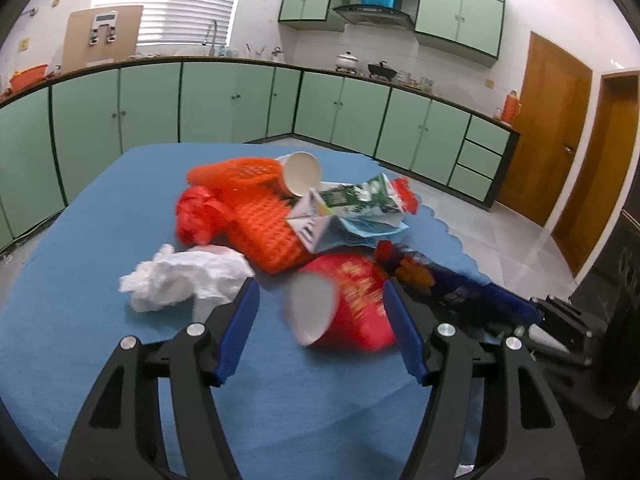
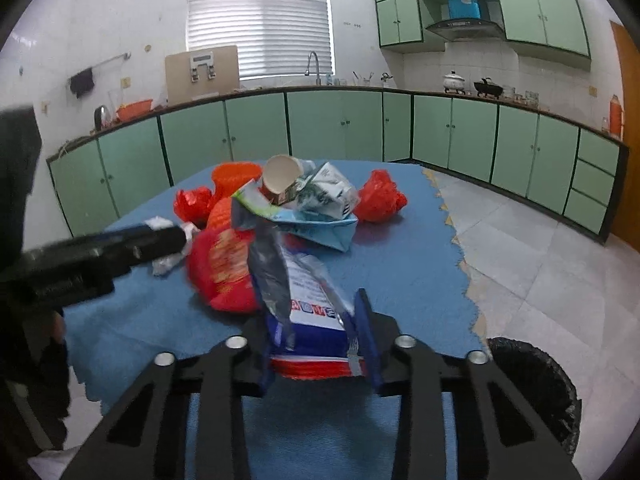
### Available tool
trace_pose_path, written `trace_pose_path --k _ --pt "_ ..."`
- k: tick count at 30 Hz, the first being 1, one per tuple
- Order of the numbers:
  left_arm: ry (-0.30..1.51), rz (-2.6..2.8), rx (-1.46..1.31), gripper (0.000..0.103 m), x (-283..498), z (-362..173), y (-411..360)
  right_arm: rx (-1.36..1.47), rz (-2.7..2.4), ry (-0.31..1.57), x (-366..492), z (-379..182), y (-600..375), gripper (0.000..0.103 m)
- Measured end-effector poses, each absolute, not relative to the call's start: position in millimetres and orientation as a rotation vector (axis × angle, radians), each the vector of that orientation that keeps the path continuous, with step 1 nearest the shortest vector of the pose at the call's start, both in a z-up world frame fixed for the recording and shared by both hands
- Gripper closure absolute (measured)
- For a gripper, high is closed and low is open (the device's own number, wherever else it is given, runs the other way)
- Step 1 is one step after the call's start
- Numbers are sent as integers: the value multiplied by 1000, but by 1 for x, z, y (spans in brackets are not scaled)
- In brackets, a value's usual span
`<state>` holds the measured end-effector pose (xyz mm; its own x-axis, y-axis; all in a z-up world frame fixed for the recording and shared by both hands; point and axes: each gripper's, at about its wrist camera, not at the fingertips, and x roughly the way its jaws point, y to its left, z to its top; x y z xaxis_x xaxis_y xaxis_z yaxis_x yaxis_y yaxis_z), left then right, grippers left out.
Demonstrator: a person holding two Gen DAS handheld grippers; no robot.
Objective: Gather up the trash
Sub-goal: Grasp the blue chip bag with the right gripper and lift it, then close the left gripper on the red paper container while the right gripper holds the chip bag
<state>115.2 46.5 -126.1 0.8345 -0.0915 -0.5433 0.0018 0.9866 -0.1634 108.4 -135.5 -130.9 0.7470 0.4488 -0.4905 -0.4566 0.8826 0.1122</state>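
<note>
Clamping right gripper (image 2: 316,332) on a blue-and-white foil snack bag (image 2: 304,300), bottom centre of right view. Left gripper (image 1: 320,304) stands apart around a blurred red paper cup (image 1: 344,300), lower centre of left view, on the blue tablecloth (image 1: 120,208); contact unclear.
</note>
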Motion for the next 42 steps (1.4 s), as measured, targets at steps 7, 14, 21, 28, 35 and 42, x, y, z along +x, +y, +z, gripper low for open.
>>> trace_pose_path --k 7,14,21,28,35,42 --pt "640 -53 -155 41 132 -140 32 45 436 538 117 -124 -170 93" --pt "681 -50 -168 31 146 -149 23 66 422 559 122 -128 -180 94" --pt "683 -28 -131 14 152 -149 4 70 421 562 122 -130 -180 94" --pt "744 25 -132 13 166 -159 3 81 415 570 125 -131 -185 94" --pt "773 59 -159 17 172 -163 7 83 416 573 126 -132 -186 94" --pt "738 59 -180 20 164 -156 14 80 419 571 125 -131 -185 94"
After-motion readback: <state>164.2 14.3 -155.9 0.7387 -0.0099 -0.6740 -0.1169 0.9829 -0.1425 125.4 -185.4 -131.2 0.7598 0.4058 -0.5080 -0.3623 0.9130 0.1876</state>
